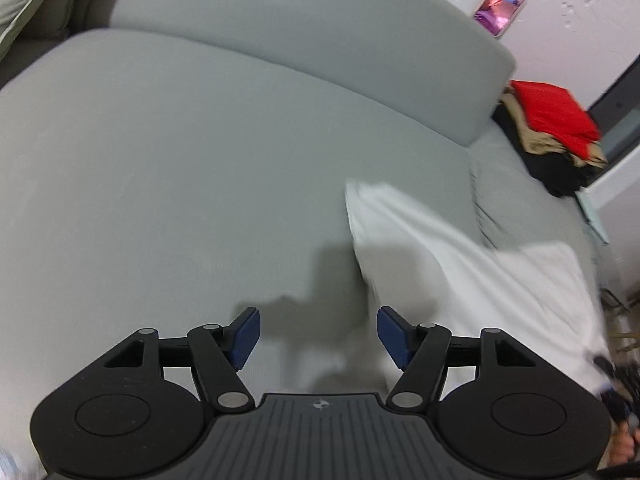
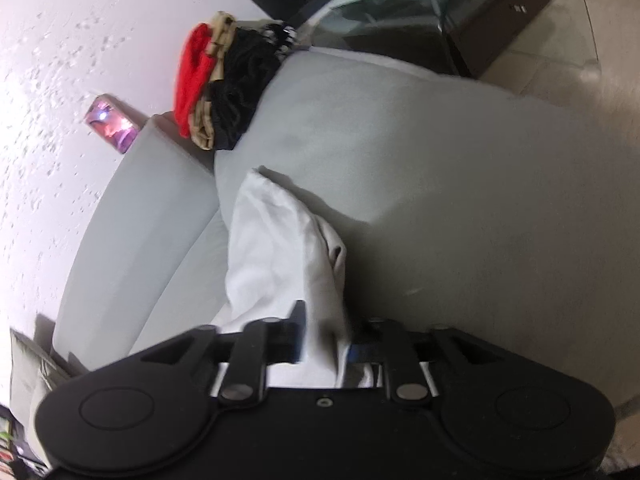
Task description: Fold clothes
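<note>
The left tongs (image 1: 318, 338) are standing apart and empty. The crumpled white cotton garment (image 1: 460, 280) is lying on the grey fabric sofa (image 1: 180, 180) at their two o'clock, probably for folding. The right tongs (image 2: 326, 340) are parted around its bunched edge; whether they are pinching it, I cannot tell.

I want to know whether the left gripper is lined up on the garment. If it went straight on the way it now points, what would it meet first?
Probably the bare grey sofa seat. The open left gripper points just beside the white garment, though depth is unclear.
</note>
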A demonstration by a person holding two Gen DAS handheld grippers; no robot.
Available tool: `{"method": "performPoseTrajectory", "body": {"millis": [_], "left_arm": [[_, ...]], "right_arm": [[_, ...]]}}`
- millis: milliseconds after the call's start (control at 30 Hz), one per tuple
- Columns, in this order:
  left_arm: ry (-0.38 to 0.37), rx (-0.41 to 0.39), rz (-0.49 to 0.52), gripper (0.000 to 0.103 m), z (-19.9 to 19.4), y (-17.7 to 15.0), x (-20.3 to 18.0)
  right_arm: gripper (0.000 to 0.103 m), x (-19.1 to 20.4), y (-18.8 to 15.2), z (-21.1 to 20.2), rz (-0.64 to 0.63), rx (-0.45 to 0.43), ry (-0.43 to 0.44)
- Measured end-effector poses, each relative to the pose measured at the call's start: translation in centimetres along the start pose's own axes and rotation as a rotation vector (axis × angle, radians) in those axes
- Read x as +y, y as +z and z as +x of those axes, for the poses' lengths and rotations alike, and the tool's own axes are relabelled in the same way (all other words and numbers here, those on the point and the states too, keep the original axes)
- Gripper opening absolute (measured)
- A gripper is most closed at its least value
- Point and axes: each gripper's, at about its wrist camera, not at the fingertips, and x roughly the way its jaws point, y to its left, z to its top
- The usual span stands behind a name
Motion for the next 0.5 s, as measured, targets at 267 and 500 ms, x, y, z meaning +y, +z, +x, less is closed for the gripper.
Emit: {"method": "performPoseTrajectory", "body": {"millis": [267, 500], "left_arm": [[0.026, -0.056, 0.072, 0.07, -1.5, -6.4, -1.4], [0.033, 0.001, 0.003, 0.061, 1.2, -8.5, -2.1]], "right_arm": [[0.045, 4.6, -2.9, -6.4, -0.248, 0.011, 0.077], [0.041, 10.0, -10.5, -1.0, -0.519, 0.228, 0.171]]}}
